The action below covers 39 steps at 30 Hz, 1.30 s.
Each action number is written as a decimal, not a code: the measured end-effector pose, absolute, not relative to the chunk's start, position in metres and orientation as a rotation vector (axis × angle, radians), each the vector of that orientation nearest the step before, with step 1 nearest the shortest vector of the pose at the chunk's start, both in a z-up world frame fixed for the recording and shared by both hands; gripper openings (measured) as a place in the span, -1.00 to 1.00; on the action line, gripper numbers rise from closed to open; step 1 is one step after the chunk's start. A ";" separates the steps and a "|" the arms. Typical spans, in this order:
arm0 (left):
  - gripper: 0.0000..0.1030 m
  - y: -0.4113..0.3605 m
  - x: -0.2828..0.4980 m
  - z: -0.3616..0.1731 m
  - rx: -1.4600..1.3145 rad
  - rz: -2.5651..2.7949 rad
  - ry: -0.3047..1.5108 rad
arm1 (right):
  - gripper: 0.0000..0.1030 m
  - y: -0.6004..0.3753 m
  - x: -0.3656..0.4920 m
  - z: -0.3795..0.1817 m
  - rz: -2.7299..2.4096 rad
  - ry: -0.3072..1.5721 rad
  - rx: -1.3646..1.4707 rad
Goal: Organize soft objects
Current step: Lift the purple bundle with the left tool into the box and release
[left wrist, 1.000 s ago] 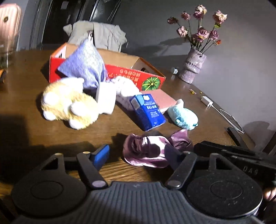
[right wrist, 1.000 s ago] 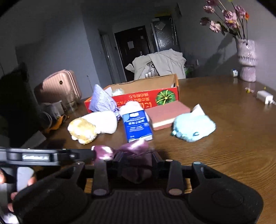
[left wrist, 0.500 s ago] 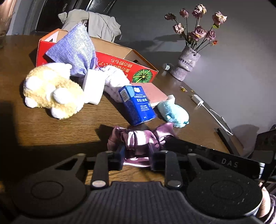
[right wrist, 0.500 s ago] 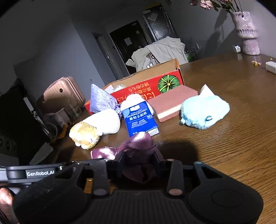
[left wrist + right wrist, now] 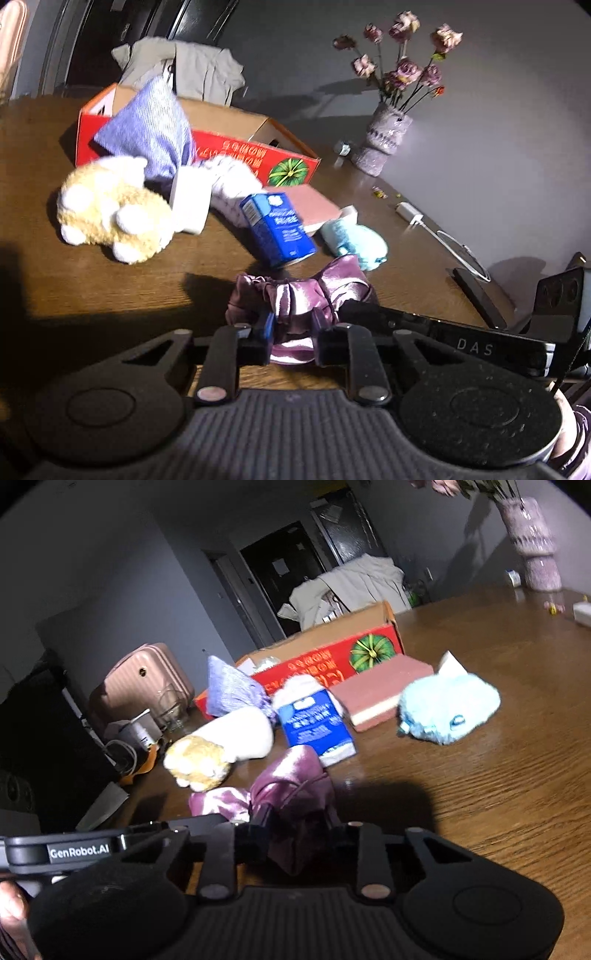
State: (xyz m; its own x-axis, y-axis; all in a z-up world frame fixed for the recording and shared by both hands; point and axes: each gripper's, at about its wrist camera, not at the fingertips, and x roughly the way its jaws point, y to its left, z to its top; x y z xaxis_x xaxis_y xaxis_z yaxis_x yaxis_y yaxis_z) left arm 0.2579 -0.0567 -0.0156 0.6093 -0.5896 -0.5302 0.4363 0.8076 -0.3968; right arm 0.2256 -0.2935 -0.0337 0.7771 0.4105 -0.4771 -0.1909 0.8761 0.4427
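My left tool (image 5: 291, 325) and right tool (image 5: 295, 823) are both closing on the purple satin cloth (image 5: 295, 295) bunched at six o'clock on the bench (image 5: 498, 775), with bare wood at three o'clock and the blue carton (image 5: 277, 229) at twelve.

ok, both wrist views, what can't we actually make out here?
- Left gripper closing on the purple satin cloth: pad contact hidden by folds, left wrist view.
- Right gripper closing on the same cloth: fingertips buried in dark fabric, right wrist view.
- Red box: inside mostly hidden by its front wall, both views.
- Flowers: cut off by the top edge, right wrist view.
- Blue carton: small print unreadable.
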 end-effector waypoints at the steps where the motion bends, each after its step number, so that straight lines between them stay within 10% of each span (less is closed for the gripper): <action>1: -0.60 -0.055 0.255 -0.012 -0.239 -0.602 0.689 | -0.48 -0.292 0.222 -0.029 0.335 0.589 0.378; 20: -0.60 -0.038 0.472 0.130 -0.256 -0.619 0.620 | -0.49 -0.299 0.437 0.115 0.429 0.529 0.404; 34: -0.60 -0.036 0.696 0.043 -0.255 -0.403 0.916 | -0.50 -0.259 0.662 0.019 0.258 0.840 0.488; 39: -0.19 -0.032 0.713 0.019 -0.247 -0.369 0.949 | -0.49 -0.249 0.681 -0.002 0.217 0.870 0.441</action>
State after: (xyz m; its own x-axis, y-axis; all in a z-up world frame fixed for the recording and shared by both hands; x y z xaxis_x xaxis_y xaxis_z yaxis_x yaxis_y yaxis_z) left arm 0.7126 -0.0325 0.0193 0.5273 -0.4121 -0.7431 0.1988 0.9101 -0.3637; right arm 0.6810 -0.2486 -0.0015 0.6304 0.3590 -0.6883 -0.0062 0.8889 0.4580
